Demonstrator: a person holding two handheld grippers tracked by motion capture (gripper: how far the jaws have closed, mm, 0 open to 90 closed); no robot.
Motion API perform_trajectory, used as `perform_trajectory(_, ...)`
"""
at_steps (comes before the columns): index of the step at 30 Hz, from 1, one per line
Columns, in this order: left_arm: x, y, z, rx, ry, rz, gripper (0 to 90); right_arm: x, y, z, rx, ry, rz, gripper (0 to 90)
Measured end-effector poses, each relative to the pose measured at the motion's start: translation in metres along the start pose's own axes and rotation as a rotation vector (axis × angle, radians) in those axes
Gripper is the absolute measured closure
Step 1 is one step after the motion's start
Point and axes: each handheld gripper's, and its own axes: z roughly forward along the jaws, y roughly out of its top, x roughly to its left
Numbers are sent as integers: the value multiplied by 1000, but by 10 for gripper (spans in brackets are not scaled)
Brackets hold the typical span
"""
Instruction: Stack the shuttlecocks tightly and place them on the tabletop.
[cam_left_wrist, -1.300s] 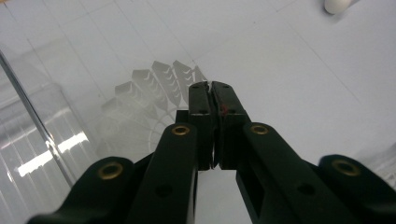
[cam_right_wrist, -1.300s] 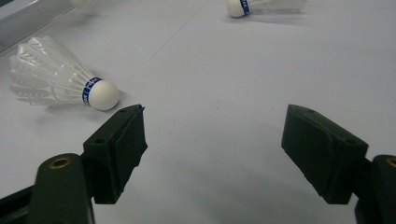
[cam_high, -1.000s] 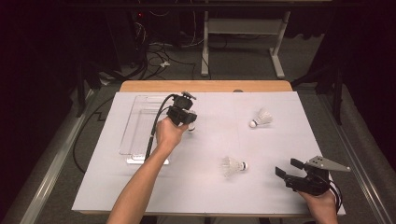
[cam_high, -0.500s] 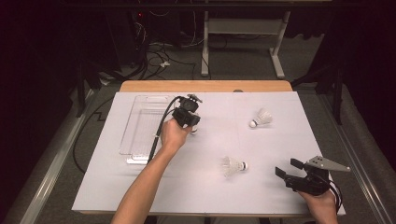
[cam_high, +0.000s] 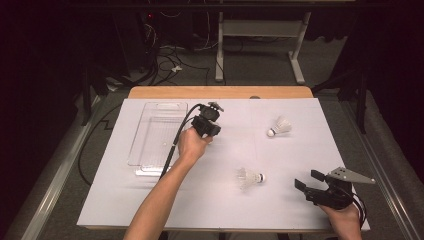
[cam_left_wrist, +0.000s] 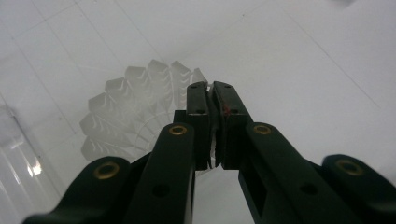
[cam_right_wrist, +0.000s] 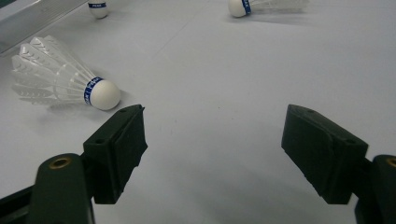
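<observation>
Reaching up from the bottom of the high view, the left forearm holds the left gripper (cam_high: 209, 123) at centre frame beside the clear tray (cam_high: 150, 145). In the left gripper view, the jaws pinch a shuttlecock (cam_left_wrist: 135, 107) by its feather rim, skirt fanned left. In the right gripper view, the right gripper (cam_right_wrist: 212, 154) has its jaws wide apart, empty.

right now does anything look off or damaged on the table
Nothing stands out. Two shuttlecocks lie on their sides with feathers intact; the left gripper pinches a third shuttlecock by its feather rim.
</observation>
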Motion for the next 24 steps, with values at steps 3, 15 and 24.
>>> perform_trajectory(3, -1, 2, 3, 1, -7, -3, 852, 0, 0, 0, -1, 1, -2, 220)
perform_trajectory(15, -5, 3, 11, -1, -36, -26, 797, 0, 0, 0, -1, 2, 0, 221)
perform_trajectory(24, -7, 5, 14, 1, -57, -34, 779, 0, 0, 0, -2, 4, -2, 221)
